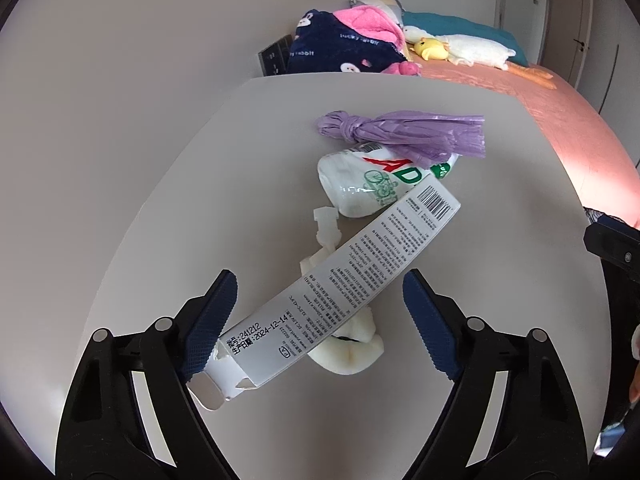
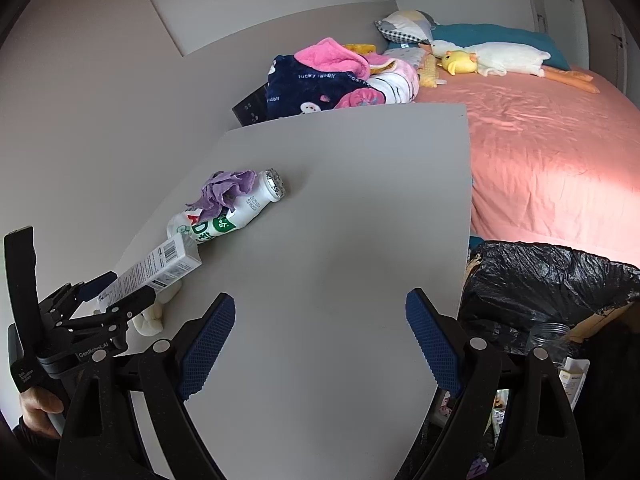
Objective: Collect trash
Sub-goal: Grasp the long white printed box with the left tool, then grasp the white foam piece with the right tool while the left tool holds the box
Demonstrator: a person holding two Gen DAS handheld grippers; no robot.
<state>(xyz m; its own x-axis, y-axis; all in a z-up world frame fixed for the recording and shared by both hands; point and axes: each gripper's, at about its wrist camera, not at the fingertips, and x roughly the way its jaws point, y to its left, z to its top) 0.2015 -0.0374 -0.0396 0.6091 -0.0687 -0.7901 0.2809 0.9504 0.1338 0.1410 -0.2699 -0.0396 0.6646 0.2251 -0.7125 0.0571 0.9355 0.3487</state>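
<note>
A: What trash is on the surface [image 2: 340, 240], counted?

B: Four pieces, all bunched at its left side in my right view. One long white box [image 1: 344, 276] with a barcode and small print, its near end torn open. One white bottle [image 1: 368, 188] lying on its side, red and green print on it, foil cap pointing away toward the bed [image 2: 540, 152]. One purple bag [image 1: 404, 132] knotted into a bundle, draped over the bottle. One wad of white tissue [image 1: 348, 352] under the box

A: And your two grippers?

B: My left gripper [image 1: 320, 320] stands around the box's near end, jaws apart. The left pad touches the torn end of the box; the right pad is clear of it, with a gap between. The far end of the box leans on the bottle. So nothing is clamped. My right gripper [image 2: 320, 340] hangs released over bare surface, nothing between its two blue pads, well apart from the pile

A: Where does the trash go?

B: One bin [image 2: 560, 280] lined with a black bag sits just past the surface's right edge, beside the bed. Inside I can see one clear jar and some cartons, though I cannot count those

A: Anything else around?

B: On the bed, one white goose plush [image 2: 500, 56], one yellow duck plush [image 2: 458, 62], and a heap of navy and pink clothes [image 2: 320, 80]. A bit of my hand [image 2: 40, 408] shows at the left gripper's handle
</note>
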